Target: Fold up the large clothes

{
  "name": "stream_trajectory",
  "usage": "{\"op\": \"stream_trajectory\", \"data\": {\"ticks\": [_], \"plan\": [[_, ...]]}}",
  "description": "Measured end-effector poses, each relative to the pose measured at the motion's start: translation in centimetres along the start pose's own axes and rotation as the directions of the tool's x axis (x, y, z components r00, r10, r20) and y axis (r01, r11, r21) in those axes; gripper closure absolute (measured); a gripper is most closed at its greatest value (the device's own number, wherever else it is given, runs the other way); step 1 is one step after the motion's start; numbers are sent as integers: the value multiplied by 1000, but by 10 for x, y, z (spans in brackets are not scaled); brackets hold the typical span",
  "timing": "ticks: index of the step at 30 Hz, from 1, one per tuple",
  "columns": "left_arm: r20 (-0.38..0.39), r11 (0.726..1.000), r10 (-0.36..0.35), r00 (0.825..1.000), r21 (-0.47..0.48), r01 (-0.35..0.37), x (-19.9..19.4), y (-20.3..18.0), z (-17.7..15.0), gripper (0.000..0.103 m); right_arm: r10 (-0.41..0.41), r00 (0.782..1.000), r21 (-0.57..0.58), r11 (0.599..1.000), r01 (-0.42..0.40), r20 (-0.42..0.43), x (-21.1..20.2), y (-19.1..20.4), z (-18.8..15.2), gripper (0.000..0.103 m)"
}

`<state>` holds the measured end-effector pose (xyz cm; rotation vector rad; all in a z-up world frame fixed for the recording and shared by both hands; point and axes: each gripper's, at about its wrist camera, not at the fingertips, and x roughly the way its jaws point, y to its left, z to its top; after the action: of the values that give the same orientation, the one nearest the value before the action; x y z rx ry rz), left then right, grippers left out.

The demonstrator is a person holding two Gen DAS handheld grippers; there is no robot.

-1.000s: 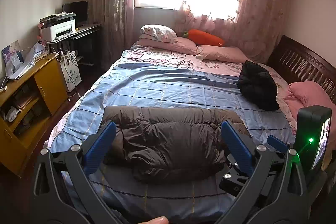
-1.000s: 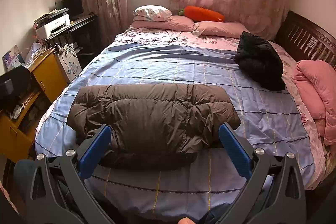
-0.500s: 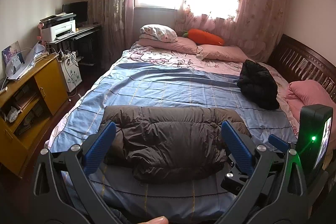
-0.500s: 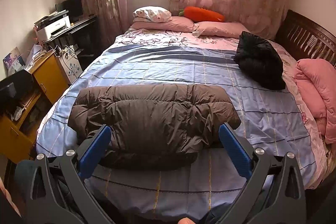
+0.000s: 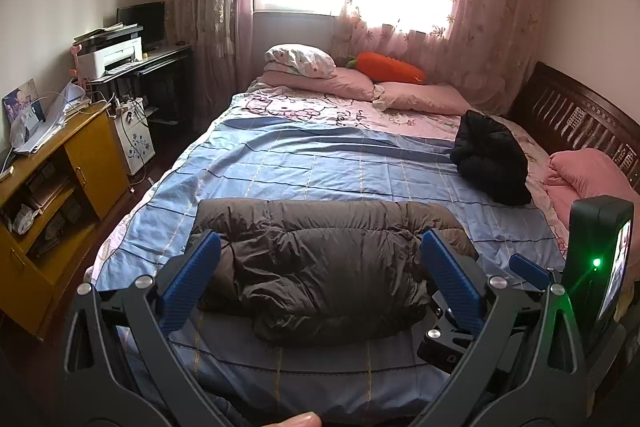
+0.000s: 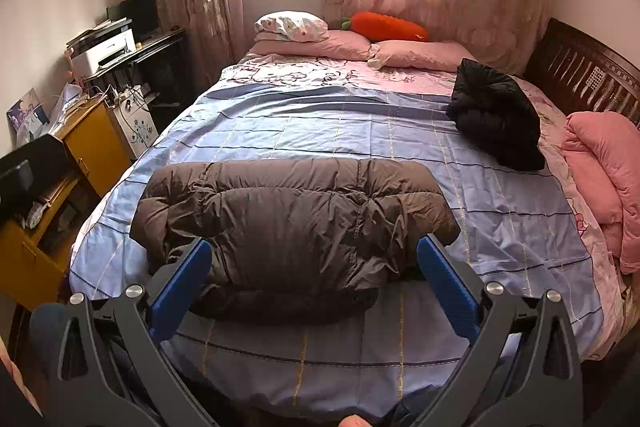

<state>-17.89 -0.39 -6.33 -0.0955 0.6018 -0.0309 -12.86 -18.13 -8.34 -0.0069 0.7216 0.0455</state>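
A: Left wrist view first. Pose?

B: Left gripper point(image 5: 320, 283) held above the near edge of the bed point(image 5: 280, 163), pointing along it toward the window. Blue fingers point(image 5: 188, 283) spread wide apart, nothing between them. A fingertip of the holder shows at the bottom edge. The right gripper point(image 5: 532, 269) pokes in at the lower right, with its dark camera block point(image 5: 600, 259) showing a green light; cannot tell its jaw state from here.

A: Containers?

B: Yellow cabinet point(image 5: 52, 187) at left, open shelves stuffed with papers and small clutter, details too small to read. Loose papers and a photo on top.

A: The garment?

B: Brown puffer jacket point(image 5: 324, 267) lying on the blue striped sheet near the foot of the bed, folded into a wide, bulky bundle, quilted seams wrinkled. It sits beyond the fingertips, not touched.

A: Right wrist view.

B: Right gripper point(image 6: 316, 287) also above the near bed edge point(image 6: 360, 359), angled down a little. Blue fingers point(image 6: 448, 291) wide apart, empty. Brown puffer jacket point(image 6: 296, 215) fills the middle, sleeves tucked in, rolled top edge across the far side. A black jacket point(image 6: 496, 115) lies bunched well apart, near the headboard side. Pink quilt point(image 6: 604, 171) at the right edge; carrot pillow point(image 6: 388, 27) on the pink pillows by the window.
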Motion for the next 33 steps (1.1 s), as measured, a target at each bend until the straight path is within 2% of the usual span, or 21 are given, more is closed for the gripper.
{"op": "stream_trajectory", "data": {"ticks": [4,8,20,24,33], "plan": [[-1,1000,-11,1000,6,11,-2,5,-1,2,-1,1000,1,1000,1,0,0,0,0,1],[-28,998,-57,998,2,57,-1,13,-3,2,-1,1000,1,1000,1,-1,0,0,-1,1],[-40,998,-56,998,11,57,1,22,-6,2,2,1000,2,1000,-2,-4,0,1,-3,1],[-36,999,-26,999,18,26,3,22,-7,2,5,1000,1,1000,-5,-5,2,0,-4,1],[-39,999,-39,998,19,39,2,22,-8,2,3,1000,1,1000,-3,-9,3,0,-6,1]]}}
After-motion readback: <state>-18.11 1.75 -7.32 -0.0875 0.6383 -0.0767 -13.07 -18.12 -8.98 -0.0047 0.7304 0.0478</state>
